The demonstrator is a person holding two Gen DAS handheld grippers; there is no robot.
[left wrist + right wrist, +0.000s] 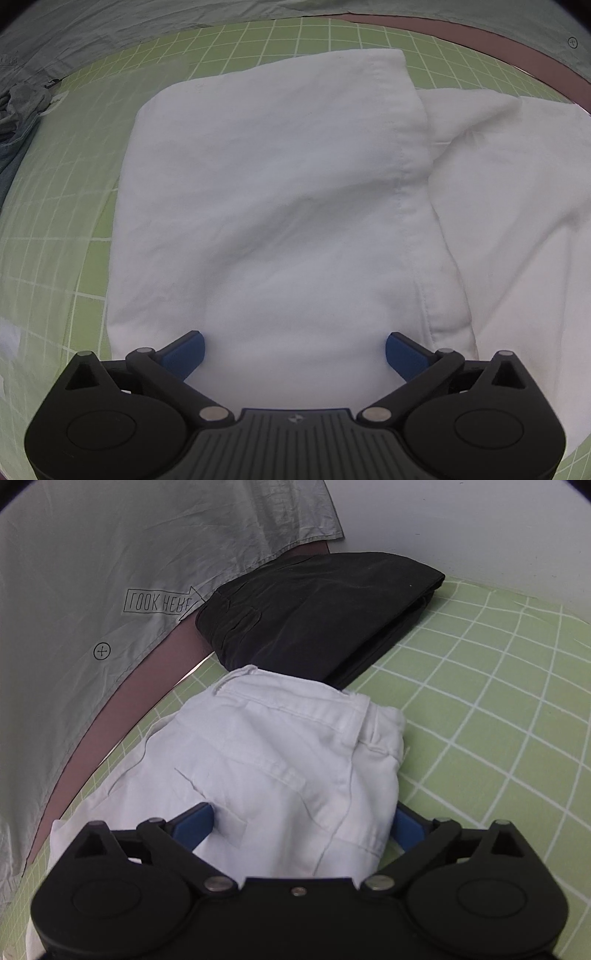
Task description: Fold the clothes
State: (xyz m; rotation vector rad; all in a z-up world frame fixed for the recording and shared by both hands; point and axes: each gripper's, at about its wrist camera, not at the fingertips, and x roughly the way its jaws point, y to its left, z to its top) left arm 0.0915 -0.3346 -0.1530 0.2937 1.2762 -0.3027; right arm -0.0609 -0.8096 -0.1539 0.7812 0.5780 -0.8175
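A pair of white trousers (280, 192) lies folded on the green grid mat (55, 229); one folded leg panel overlaps the rest of the cloth on the right. My left gripper (295, 349) hovers low over the near end of that panel, open, its blue pads (190, 350) wide apart with cloth below them. In the right wrist view the trousers' waistband end (291, 716) with a back pocket points away from me. My right gripper (301, 825) is open and straddles the white cloth, which bulges up between the blue fingers (195, 823).
A folded black garment (317, 616) lies just beyond the waistband. A grey sheet printed "LOOK HERE" (92, 590) hangs along the far side over a brown table edge (122, 686). Grey and denim clothes (18, 114) are piled at the mat's left.
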